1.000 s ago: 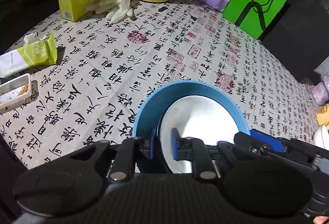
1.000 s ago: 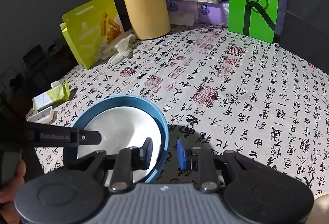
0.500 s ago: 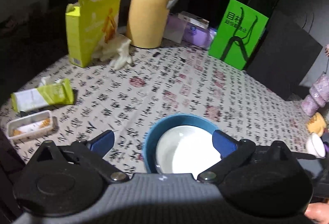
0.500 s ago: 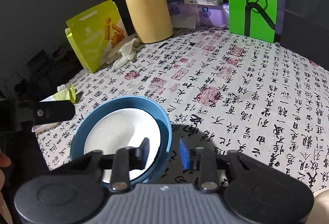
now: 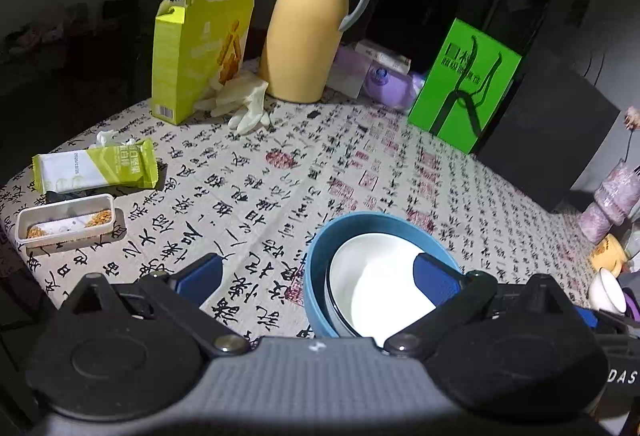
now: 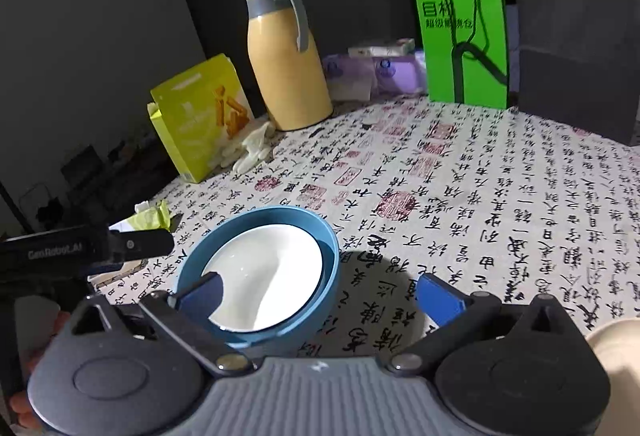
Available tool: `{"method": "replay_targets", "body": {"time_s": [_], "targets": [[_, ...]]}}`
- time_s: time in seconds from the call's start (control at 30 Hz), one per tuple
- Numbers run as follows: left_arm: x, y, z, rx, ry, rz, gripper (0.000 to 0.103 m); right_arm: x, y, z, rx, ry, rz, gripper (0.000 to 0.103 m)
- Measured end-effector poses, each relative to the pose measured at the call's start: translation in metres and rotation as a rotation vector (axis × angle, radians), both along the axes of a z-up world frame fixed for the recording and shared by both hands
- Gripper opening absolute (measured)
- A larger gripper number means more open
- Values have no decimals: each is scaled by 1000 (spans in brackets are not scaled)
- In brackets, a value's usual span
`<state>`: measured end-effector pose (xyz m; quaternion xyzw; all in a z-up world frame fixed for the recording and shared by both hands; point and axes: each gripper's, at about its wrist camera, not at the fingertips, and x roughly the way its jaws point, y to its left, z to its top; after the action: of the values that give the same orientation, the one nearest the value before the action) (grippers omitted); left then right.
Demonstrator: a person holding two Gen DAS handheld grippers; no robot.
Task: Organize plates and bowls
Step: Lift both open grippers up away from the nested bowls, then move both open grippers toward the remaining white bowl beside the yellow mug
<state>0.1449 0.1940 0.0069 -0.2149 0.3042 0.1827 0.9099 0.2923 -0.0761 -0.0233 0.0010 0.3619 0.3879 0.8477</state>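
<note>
left wrist view: white bowl (image 5: pixel 376 288) sits nested in blue bowl (image 5: pixel 320 260) near the table's (image 5: pixel 280 172) front edge; left gripper (image 5: pixel 316 272) and right gripper (image 6: pixel 320 292), just opened, gape empty. stacking looks done.

My right gripper (image 6: pixel 320 286) has just been opening, jaws wide and empty; the white bowl (image 6: pixel 268 276) sits inside the blue bowl (image 6: pixel 316 312) on the tablecloth (image 6: pixel 500 196).
</note>
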Motion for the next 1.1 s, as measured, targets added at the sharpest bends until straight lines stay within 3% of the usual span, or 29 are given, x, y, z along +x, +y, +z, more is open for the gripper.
{"method": "replay_targets", "body": {"time_s": [0.23,0.7,1.1], "targets": [[-24,-10,-1,35,-103,-6,103,-20,-27,-2,43,-40,-62,103],[-47,-44,-11,122,-205,-68,103,-60,-84,-2,114,-183,-162,103],[-55,-56,-19,144,-256,-138,103,-67,-148,-16,110,-165,-302,103]]}}
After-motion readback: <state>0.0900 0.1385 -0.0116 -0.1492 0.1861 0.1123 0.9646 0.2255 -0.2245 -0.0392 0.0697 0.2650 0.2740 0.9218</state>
